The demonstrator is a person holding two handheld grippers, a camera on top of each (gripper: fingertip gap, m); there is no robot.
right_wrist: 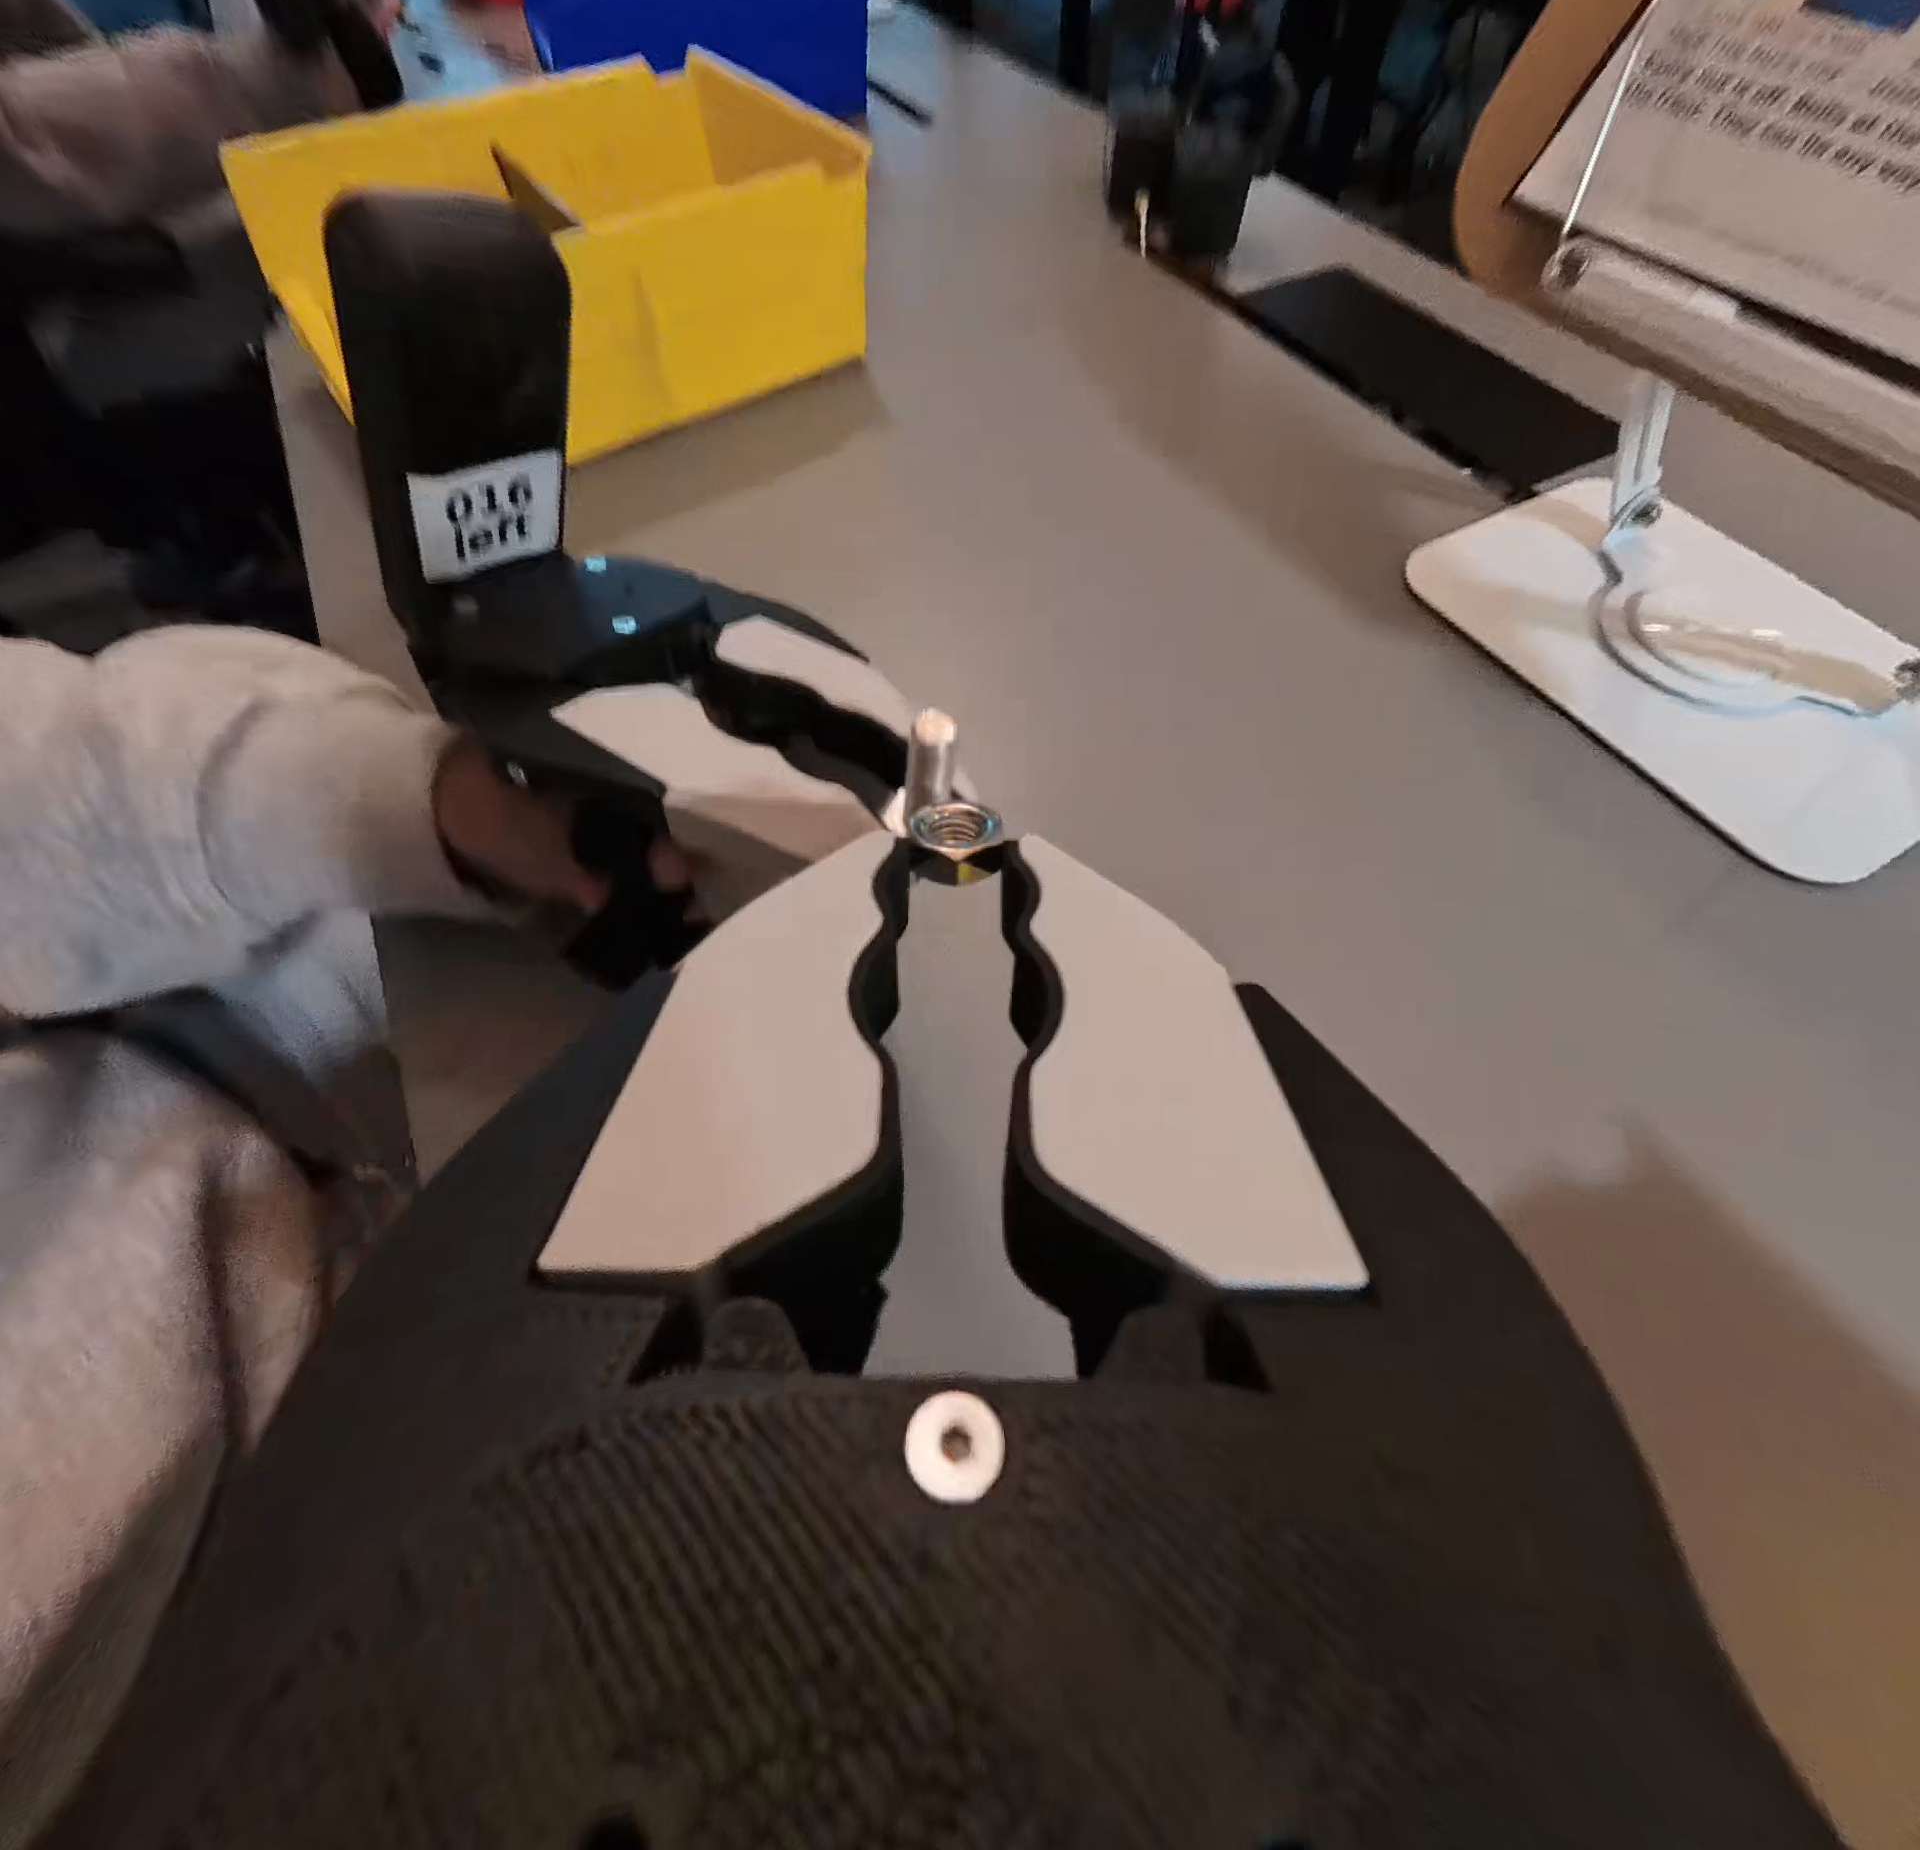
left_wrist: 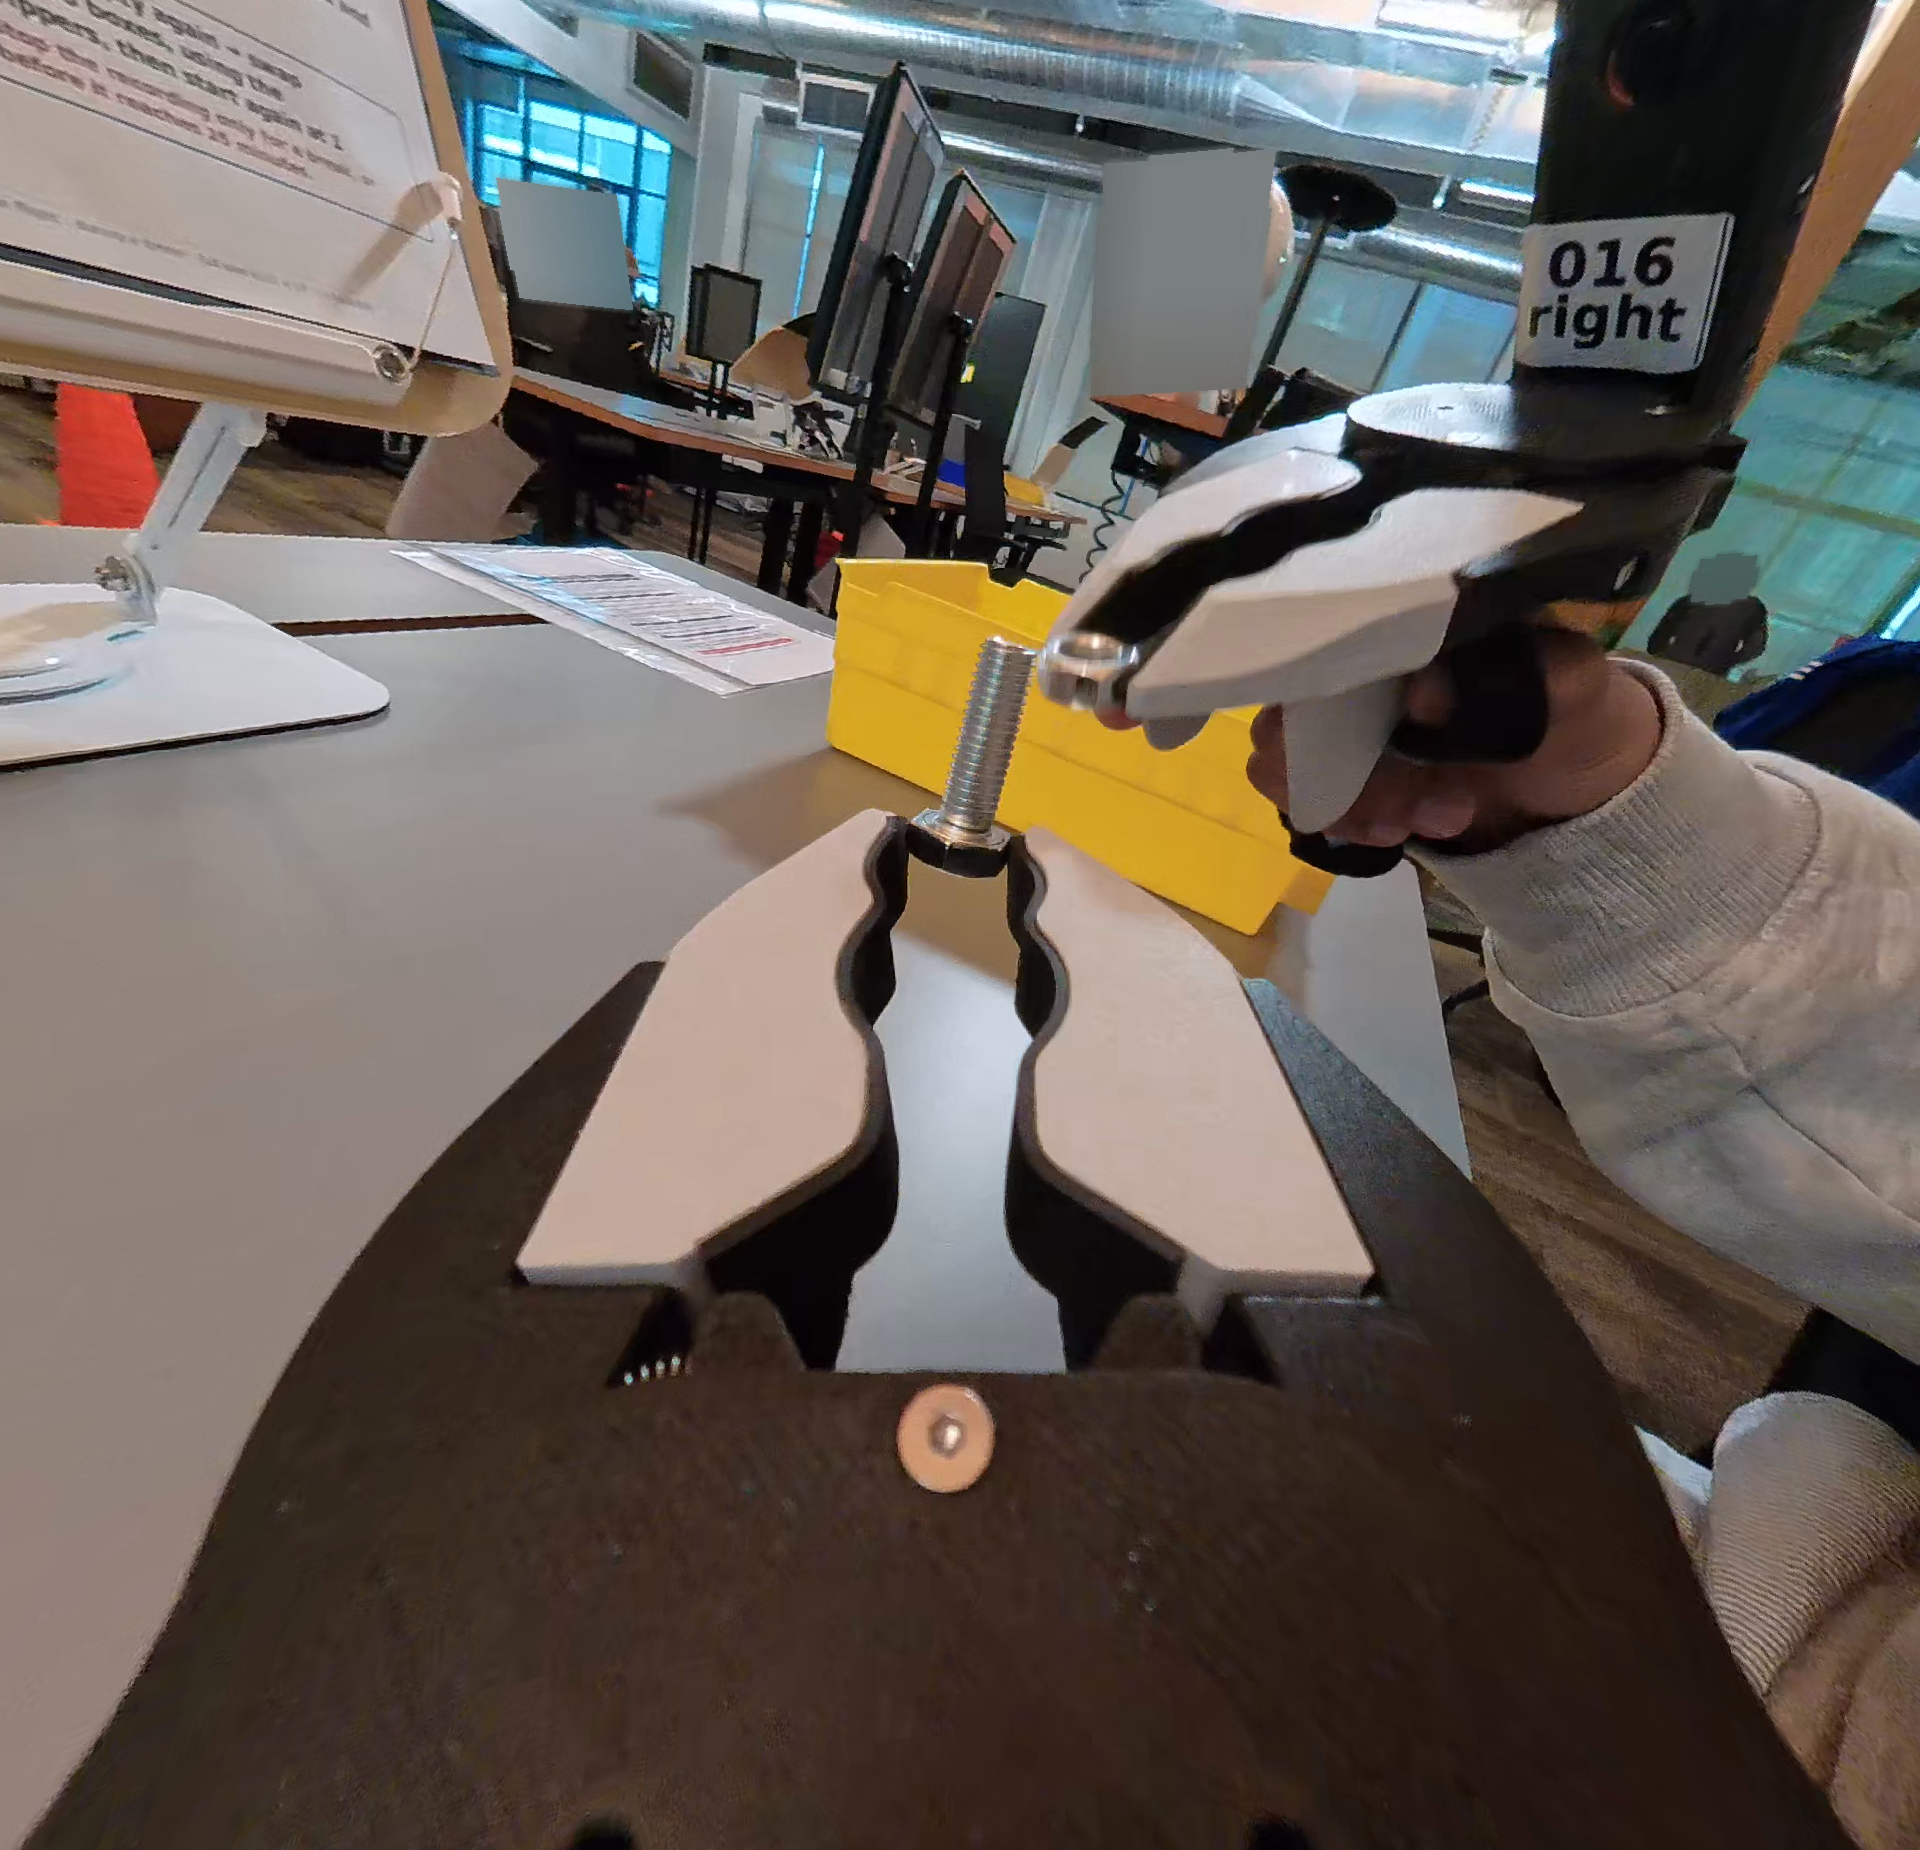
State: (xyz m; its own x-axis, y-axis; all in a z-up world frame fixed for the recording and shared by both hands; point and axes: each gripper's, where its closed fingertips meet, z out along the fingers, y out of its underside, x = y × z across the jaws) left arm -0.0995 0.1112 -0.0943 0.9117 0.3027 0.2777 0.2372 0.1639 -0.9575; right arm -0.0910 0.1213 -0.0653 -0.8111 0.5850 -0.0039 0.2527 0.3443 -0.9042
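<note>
In the foreground, the left claw (left_wrist: 956, 850), black-bodied with pale grey finger plates, is closed at its tips on the hexagonal head of a silver threaded steel bolt (left_wrist: 987, 735), whose long axis stands upright, shank pointing at the ceiling, above the grey desk (left_wrist: 416, 917). The right claw (left_wrist: 1086, 670), reaching in from the right and tilted downward, pinches a small silver hexagonal nut (left_wrist: 1081, 666) between its nearly closed tips; the nut sits just beside the bolt's top end, level with it and slightly to its right, close but seemingly not touching. In the right wrist view the nut (right_wrist: 954, 836) lies flat, bore facing up, with the bolt (right_wrist: 928, 761) just beyond it, though motion blur softens the detail there. A gloved hand (left_wrist: 1455, 761) in a pale sleeve grips the right claw's handle. Behind stand a yellow plastic bin (left_wrist: 1091, 761), a white document stand (left_wrist: 187, 657) holding a printed sheet, and a laminated paper (left_wrist: 644, 605) lying on the desk.
</note>
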